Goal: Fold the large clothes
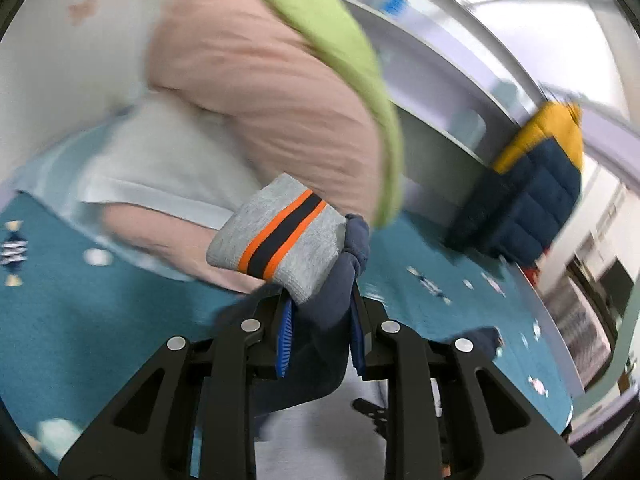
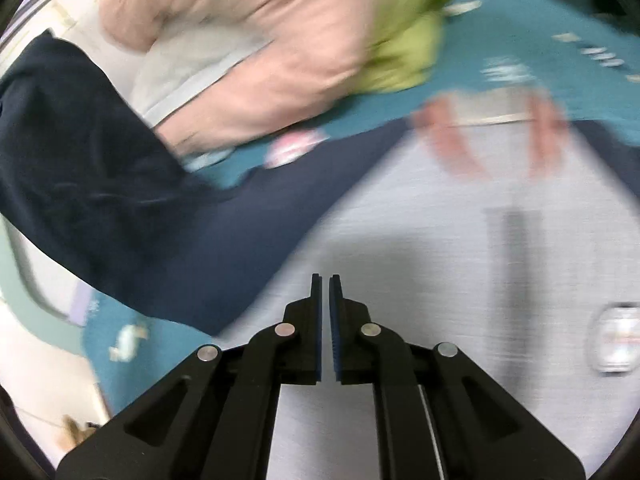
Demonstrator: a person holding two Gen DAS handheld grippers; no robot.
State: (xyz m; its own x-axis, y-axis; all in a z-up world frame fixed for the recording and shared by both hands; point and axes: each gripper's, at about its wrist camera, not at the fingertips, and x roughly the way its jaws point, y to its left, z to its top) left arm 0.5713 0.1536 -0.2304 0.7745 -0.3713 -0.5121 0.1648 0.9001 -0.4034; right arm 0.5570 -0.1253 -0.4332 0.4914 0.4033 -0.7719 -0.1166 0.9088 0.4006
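My left gripper (image 1: 320, 308) is shut on the navy sleeve (image 1: 332, 312) of a sweatshirt, near its grey cuff (image 1: 276, 236) with orange and navy stripes, and holds it above the teal cloth. In the right wrist view, the sweatshirt's grey body (image 2: 460, 240) lies flat under my right gripper (image 2: 326, 284), whose jaws are shut and empty. Its navy sleeve (image 2: 140, 208) stretches away to the left. The view is blurred by motion.
A pile of pink (image 1: 272, 92), green (image 1: 340, 40) and pale blue (image 1: 152, 168) clothes lies on the teal patterned cloth (image 1: 80, 300). A folded navy and yellow puffer jacket (image 1: 532, 188) sits at the right by the table edge.
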